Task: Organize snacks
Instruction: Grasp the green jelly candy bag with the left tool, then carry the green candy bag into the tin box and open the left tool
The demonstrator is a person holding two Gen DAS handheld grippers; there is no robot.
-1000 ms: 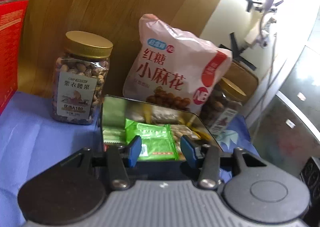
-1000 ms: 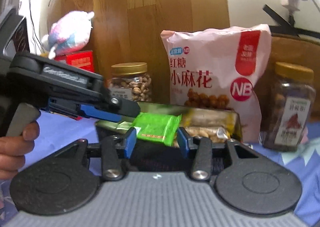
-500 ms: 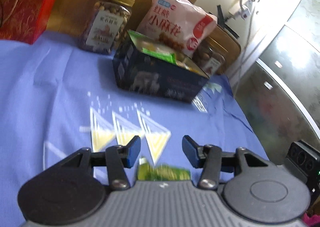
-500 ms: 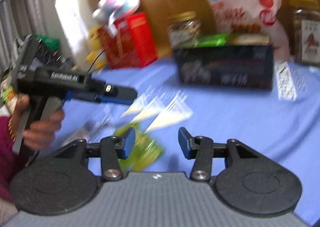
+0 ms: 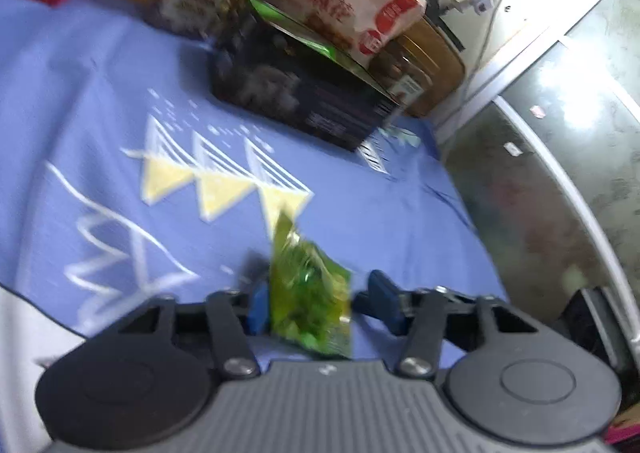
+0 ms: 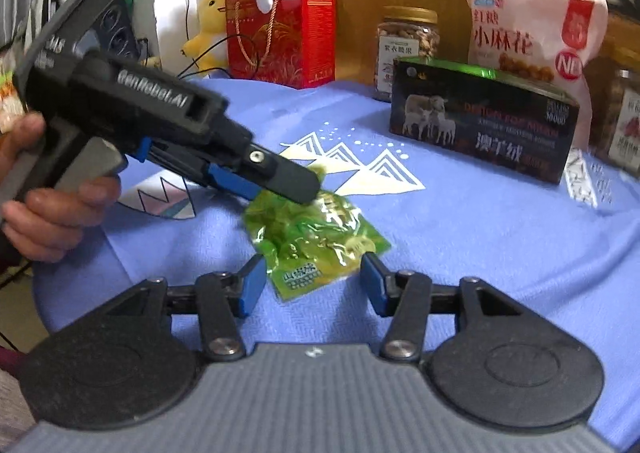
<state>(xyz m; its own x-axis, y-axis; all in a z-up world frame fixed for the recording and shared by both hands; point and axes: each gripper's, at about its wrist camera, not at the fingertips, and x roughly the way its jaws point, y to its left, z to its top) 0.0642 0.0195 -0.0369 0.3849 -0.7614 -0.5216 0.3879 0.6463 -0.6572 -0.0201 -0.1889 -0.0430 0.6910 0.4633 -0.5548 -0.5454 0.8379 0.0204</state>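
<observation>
While we hover both tools low over the desk [image 6: 460, 221], green snack packet [image 6: 316, 237] lying flat on blue cloth, left gripper [image 5: 320, 303] wide open straddling it, right gripper [image 6: 312, 283] wide open, holding nothing, black box [image 6: 480, 125] well behind.

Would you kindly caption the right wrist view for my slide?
Both open tongs, left and right, flank a green snack packet on blue cloth.
</observation>
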